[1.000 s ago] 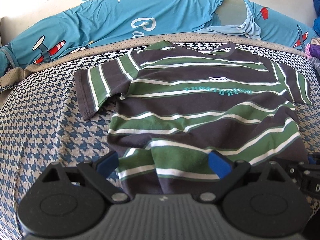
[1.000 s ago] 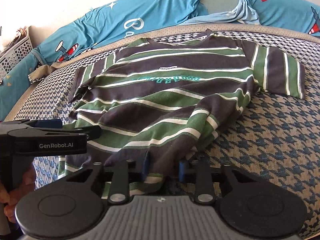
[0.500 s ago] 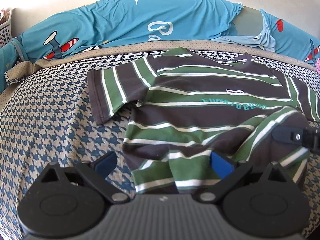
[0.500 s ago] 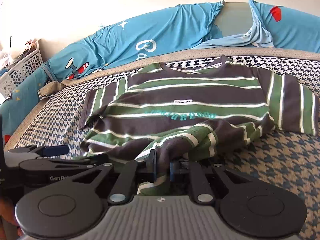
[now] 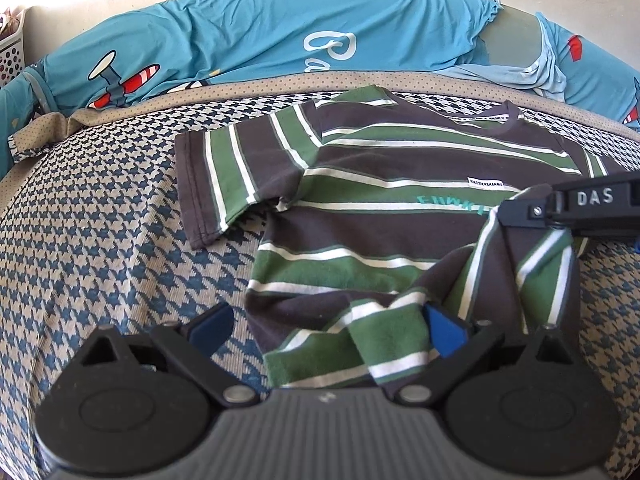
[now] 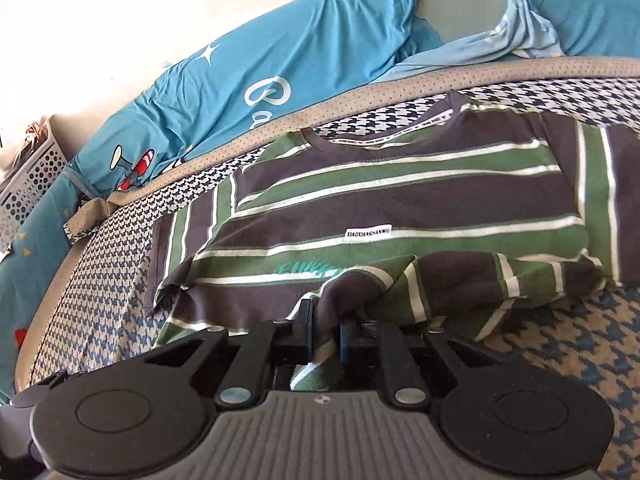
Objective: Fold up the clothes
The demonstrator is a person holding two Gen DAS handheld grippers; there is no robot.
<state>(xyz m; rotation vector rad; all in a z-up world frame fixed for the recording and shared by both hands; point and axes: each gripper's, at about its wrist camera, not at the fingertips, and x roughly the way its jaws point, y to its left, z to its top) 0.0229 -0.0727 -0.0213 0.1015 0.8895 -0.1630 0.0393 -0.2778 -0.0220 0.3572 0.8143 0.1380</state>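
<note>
Your right gripper (image 6: pixel 325 330) clamps the hem of the striped t-shirt (image 5: pixel 400 184) lying on the bed (image 5: pixel 100 240). Left gripper (image 5: pixel 326 326) stands open, hem apparently between its fingers. Fabric is light, limp; grip hem corners

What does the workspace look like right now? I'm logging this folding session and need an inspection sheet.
Surface: blue-and-beige houndstooth bed cover, soft and uneven.
Job's things: green, brown and white striped cotton T-shirt lying front up, its hem lifted toward the chest print.
Clutter: turquoise airplane-print bedding bunched behind the collar.
Grippers: right claw shut on the hem; left claw open, the lower hem between its fingers.
Cables: nothing seen.
Surroundings: white perforated plastic basket at far left; pale wall.
</note>
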